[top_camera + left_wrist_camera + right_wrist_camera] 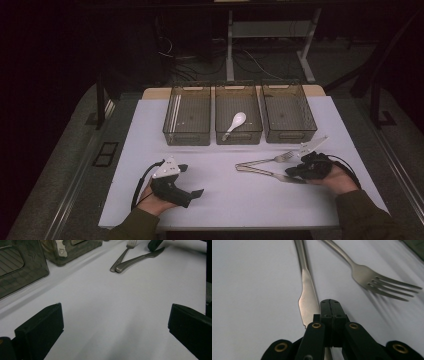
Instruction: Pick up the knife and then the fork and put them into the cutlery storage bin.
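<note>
A metal knife (262, 171) and a fork (272, 160) lie on the white table cover (225, 200), handles meeting at the left in a V. My right gripper (291, 174) is shut, its tip resting low over the knife's blade end. In the right gripper view the closed jaws (330, 305) press together just right of the knife blade (308, 297), with the fork (374, 277) farther right. My left gripper (191, 180) is held open at the front left with nothing between its fingers (40, 327); its view shows the knife (140, 260) and fork (122, 256) far ahead.
Three smoky clear bins stand in a row at the back: left (187, 115), middle (238, 134) holding a white spoon (235, 123), right (289, 112). Table edges lie close on both sides and at the front; bare cover lies between the grippers.
</note>
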